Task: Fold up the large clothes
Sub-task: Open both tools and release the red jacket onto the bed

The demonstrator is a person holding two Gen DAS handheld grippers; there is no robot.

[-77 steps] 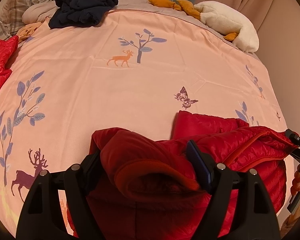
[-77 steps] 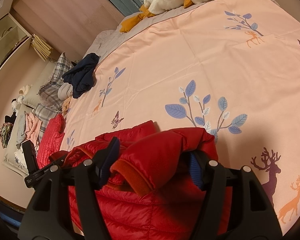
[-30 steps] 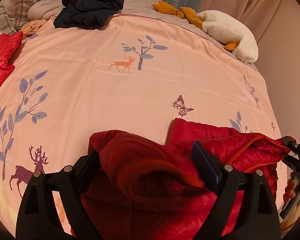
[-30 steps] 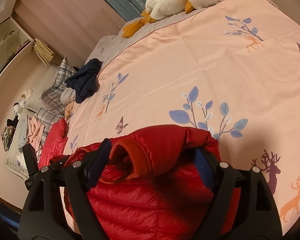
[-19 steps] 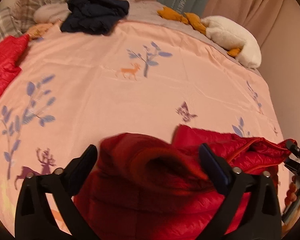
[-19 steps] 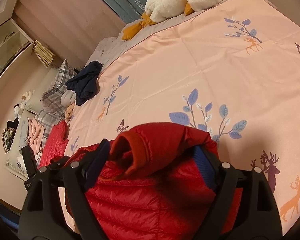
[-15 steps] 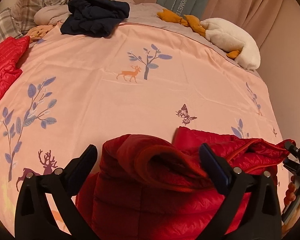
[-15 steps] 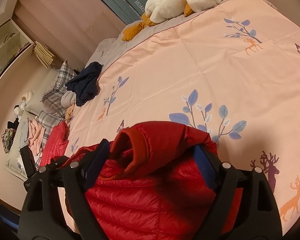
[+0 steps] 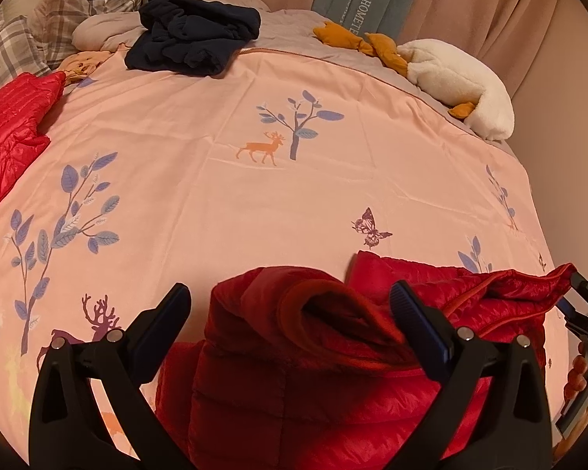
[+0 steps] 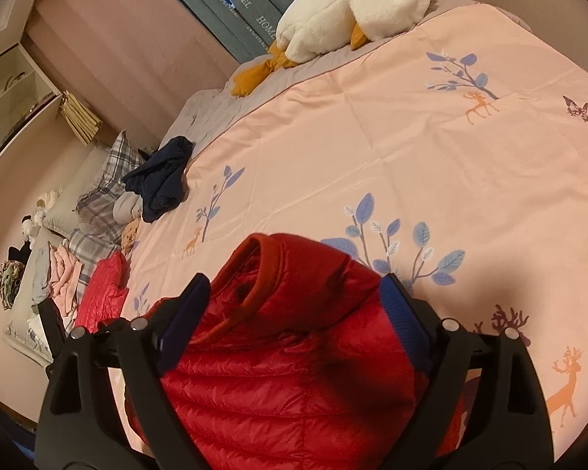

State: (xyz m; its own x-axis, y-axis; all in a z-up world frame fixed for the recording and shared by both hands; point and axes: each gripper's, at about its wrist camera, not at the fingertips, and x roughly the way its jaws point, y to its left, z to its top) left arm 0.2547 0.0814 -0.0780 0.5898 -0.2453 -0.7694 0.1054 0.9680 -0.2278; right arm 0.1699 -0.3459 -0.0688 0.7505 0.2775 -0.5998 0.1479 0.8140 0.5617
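Note:
A red puffer jacket lies bunched on the pink bedspread at the near edge. My left gripper is open, its fingers spread on either side of the jacket's folded cuff, apart from it. My right gripper is open too, its jaws on either side of the jacket's orange-lined collar end. The right gripper's tip also shows at the right edge of the left wrist view, beside the jacket's far corner.
A dark navy garment lies at the far side of the bed. A second red puffer jacket lies at the left edge. A white plush duck and plaid pillows sit by the headboard. A wall stands to the right.
Both grippers have opened and let go of the red jacket, which has dropped onto the bed. The left gripper has pulled back a little.

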